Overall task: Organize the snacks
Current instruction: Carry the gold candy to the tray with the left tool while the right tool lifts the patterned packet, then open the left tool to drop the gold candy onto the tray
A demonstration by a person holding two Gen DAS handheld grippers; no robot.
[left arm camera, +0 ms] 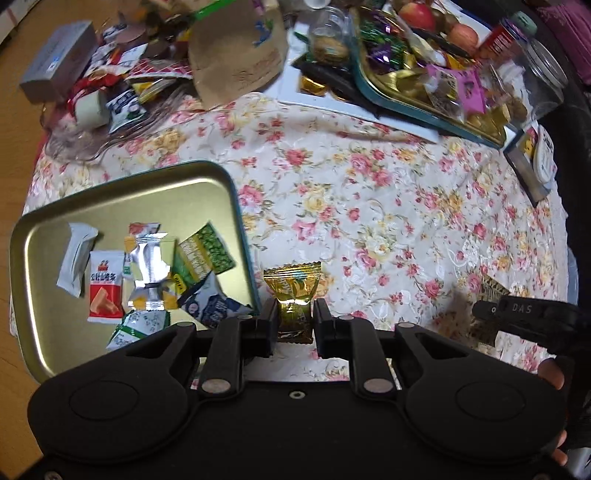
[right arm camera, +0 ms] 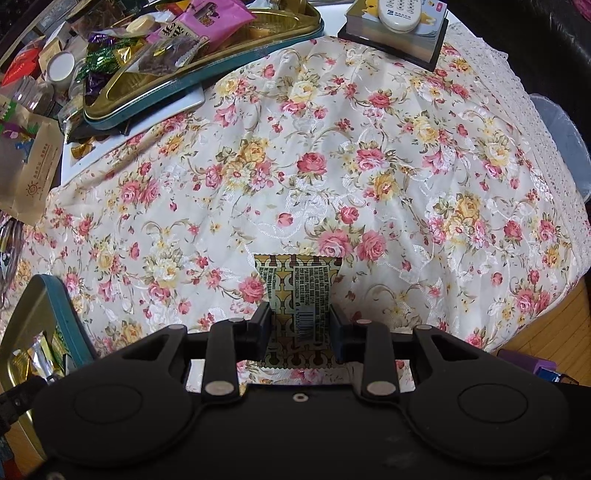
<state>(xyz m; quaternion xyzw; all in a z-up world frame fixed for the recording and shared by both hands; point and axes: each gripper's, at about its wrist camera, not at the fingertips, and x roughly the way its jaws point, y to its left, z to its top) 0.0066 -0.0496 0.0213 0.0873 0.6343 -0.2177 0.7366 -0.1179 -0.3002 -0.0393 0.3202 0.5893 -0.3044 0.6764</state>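
Note:
My left gripper is shut on a gold-wrapped candy, held above the floral tablecloth just right of a gold tin tray. That tray holds several snack packets, among them a red one and a silver one. My right gripper points down and is shut on a cream and gold patterned packet with a barcode, over the cloth. The right gripper's dark body shows at the right edge of the left wrist view. The same gold tin tray sits at the lower left in the right wrist view.
A second teal-rimmed tray full of candies lies at the back right, with apples and jars behind it. A brown paper bag and a snack pile crowd the back left. A remote on a book sits at the far right.

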